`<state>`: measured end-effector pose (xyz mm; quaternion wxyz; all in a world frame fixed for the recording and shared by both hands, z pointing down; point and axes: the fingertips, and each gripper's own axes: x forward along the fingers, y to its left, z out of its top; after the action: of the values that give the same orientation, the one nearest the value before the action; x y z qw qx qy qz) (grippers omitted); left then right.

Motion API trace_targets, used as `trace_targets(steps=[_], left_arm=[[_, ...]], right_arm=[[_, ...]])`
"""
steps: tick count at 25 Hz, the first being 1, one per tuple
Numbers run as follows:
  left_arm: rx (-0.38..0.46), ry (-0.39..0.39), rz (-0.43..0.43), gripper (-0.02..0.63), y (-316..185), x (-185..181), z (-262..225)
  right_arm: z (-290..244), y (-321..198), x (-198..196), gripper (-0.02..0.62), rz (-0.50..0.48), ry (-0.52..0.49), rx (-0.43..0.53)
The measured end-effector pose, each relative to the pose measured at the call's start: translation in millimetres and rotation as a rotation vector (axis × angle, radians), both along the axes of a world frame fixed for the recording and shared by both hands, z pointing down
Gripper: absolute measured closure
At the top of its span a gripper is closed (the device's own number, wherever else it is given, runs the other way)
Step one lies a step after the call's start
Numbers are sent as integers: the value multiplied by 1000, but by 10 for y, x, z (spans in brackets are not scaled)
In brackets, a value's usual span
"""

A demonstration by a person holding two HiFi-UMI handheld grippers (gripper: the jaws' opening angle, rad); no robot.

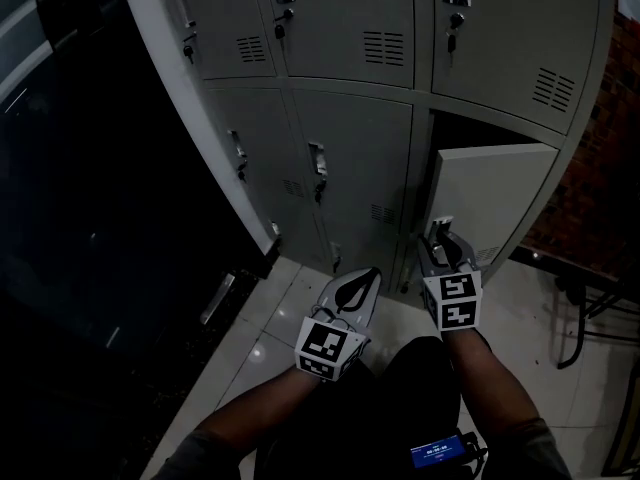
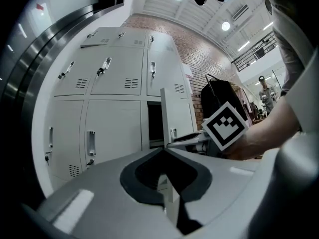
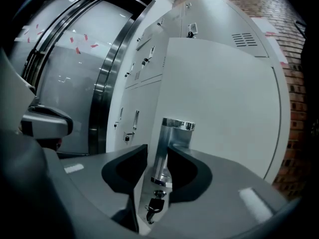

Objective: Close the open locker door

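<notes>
The open locker door (image 1: 490,198) is pale grey and swung out from the lower right compartment of the locker bank (image 1: 350,138). In the left gripper view the door (image 2: 172,108) stands edge-on. Its chrome handle (image 3: 167,143) stands upright between the jaws of my right gripper (image 3: 158,148). The right jaw lies against the handle, and a slim gap shows on the left side. In the head view my right gripper (image 1: 440,248) sits at the door's near edge. My left gripper (image 1: 358,280) hangs lower left of the door with its tips together and nothing held.
A key (image 3: 155,205) hangs in the lock below the handle. A brick wall (image 1: 600,188) is at the right, and a dark glass wall with a metal frame (image 1: 100,218) at the left. A black stand (image 1: 585,308) sits on the tiled floor (image 1: 280,318).
</notes>
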<state>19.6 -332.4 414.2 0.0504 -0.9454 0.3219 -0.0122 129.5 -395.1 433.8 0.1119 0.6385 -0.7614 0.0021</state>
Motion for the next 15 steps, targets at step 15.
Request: trace_targets(steps=[15], left_arm=[[4,-6,-26,604,-155,-183,-19]], right_arm=[[34,-582,66,480,58,-3,6]])
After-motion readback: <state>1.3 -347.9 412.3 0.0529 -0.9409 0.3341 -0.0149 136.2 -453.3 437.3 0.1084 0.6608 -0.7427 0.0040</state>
